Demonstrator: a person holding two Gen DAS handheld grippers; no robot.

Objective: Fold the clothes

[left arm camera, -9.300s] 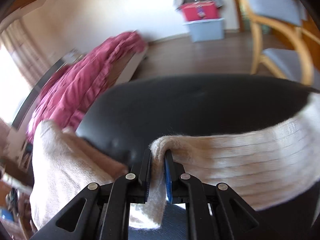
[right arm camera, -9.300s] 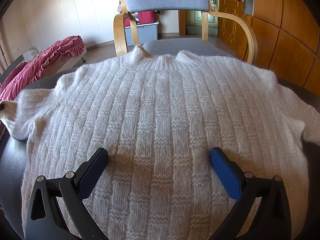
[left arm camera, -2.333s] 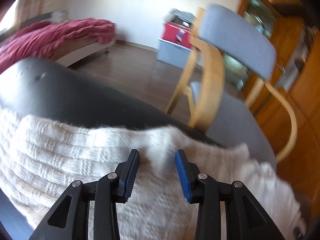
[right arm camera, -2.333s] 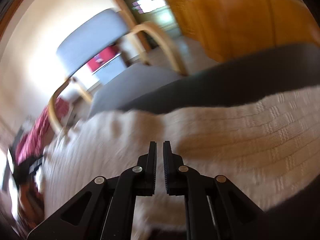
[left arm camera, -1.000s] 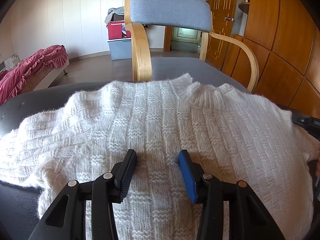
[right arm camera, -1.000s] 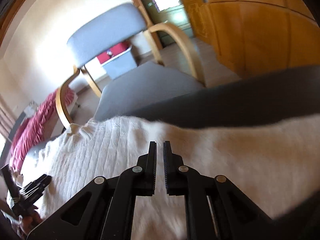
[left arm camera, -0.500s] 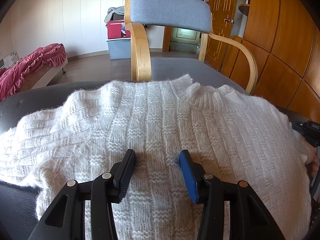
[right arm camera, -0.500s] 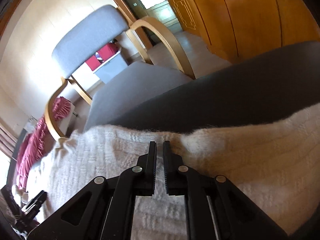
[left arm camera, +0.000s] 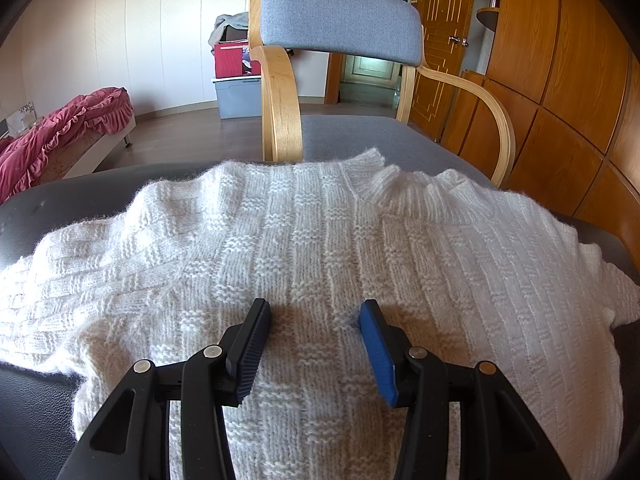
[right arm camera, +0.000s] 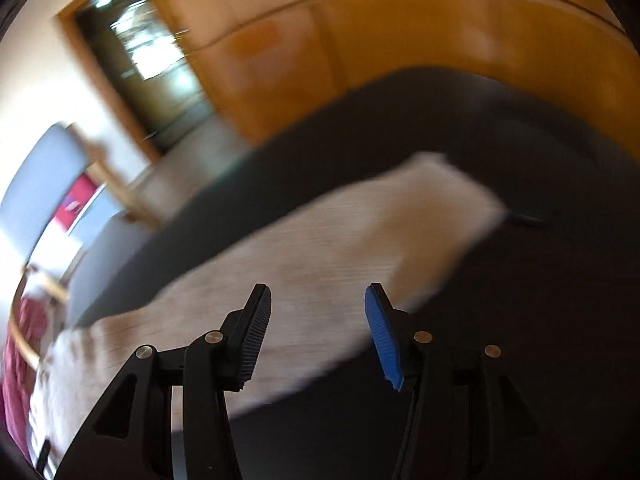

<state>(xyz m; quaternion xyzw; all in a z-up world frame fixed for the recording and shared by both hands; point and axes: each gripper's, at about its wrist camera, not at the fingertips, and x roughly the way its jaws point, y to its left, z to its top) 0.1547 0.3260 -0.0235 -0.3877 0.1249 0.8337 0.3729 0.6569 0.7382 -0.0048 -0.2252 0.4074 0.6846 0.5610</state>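
Left wrist view: the left gripper (left arm camera: 314, 322) has its jaws parted to a moderate gap, empty, with both fingertips resting on or just above the knit of the cream sweater (left arm camera: 320, 240). The garment lies spread face-up on the dark table (left arm camera: 48, 200), collar at the far edge towards the grey chair (left arm camera: 340, 28), its long axis running straight away from the jaws. One sleeve (left arm camera: 72, 264) is folded in across the body on the left side.

Right wrist view (motion-blurred): the right gripper (right arm camera: 318, 312) has its jaws wide apart and holds nothing. The other sleeve (right arm camera: 360, 248) lies directly ahead and just beyond the fingertips, stretched flat on the table (right arm camera: 500, 320), its long axis running obliquely from lower left to the cuff at upper right. Whether the fingertips touch the knit cannot be told through the blur.

Judgement: the unfolded sleeve lies nearer the right gripper, so that one is placed to take it and carry it across the body; the left gripper is placed to steady the torso. Loose knit may sag or slip in a shallow pinch.
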